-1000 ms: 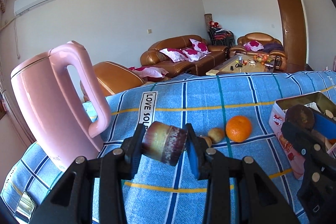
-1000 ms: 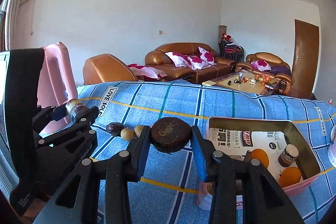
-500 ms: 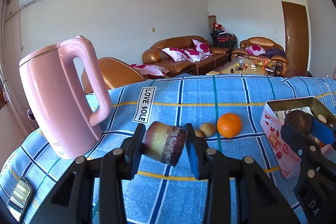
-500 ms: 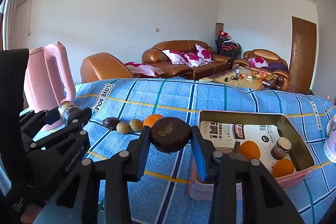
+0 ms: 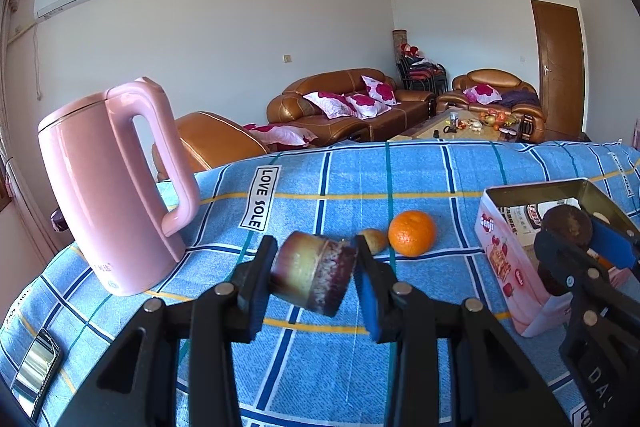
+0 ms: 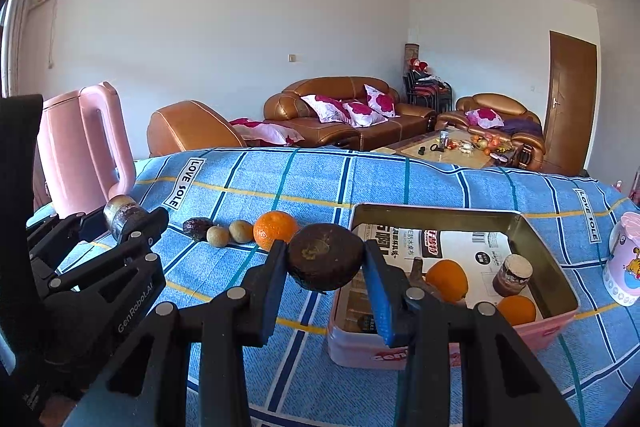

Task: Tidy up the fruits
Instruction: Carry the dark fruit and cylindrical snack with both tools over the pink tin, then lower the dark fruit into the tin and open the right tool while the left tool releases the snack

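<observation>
— What is your left claw (image 5: 314, 277) doing?
— I am gripping a purple-and-yellow fruit chunk (image 5: 314, 277) above the blue cloth (image 5: 420, 183), beside the pink kettle (image 5: 112, 187).
— And the right view?
— My right claw (image 6: 325, 261) is clamping a dark round fruit (image 6: 325, 261) beside the tin (image 6: 440, 215), where two oranges (image 6: 446, 279) are lying.
</observation>
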`<action>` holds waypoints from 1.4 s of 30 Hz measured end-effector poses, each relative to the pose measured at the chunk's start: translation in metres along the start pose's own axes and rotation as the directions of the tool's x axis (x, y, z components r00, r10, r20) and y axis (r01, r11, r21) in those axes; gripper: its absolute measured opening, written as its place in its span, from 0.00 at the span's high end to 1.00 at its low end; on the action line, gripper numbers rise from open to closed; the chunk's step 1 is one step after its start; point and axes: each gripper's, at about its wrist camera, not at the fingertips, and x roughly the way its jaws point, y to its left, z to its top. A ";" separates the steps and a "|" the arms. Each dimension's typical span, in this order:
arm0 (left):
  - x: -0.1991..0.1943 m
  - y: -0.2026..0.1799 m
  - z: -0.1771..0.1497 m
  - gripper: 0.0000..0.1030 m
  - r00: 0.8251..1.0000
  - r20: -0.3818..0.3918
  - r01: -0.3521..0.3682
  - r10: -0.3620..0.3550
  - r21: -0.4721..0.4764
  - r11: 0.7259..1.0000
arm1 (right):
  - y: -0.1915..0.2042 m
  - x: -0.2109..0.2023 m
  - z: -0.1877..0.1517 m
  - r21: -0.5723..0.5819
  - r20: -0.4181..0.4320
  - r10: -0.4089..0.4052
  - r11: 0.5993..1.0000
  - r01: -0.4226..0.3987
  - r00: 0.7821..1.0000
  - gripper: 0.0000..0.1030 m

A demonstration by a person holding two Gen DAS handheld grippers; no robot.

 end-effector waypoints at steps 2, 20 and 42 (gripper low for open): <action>0.001 -0.001 0.000 0.62 1.000 -0.003 0.008 -0.008 -0.006 1.000 | -0.004 -0.001 0.000 0.004 0.000 -0.007 1.000 0.007 1.000 0.60; -0.006 -0.041 0.002 0.62 0.996 -0.009 0.085 -0.085 -0.002 0.996 | -0.054 -0.009 -0.002 0.015 0.008 -0.072 0.997 0.072 0.997 0.60; -0.009 -0.100 0.011 0.62 0.983 0.003 0.183 -0.183 0.021 0.983 | -0.126 -0.014 -0.001 0.030 0.023 -0.181 0.983 0.181 0.983 0.61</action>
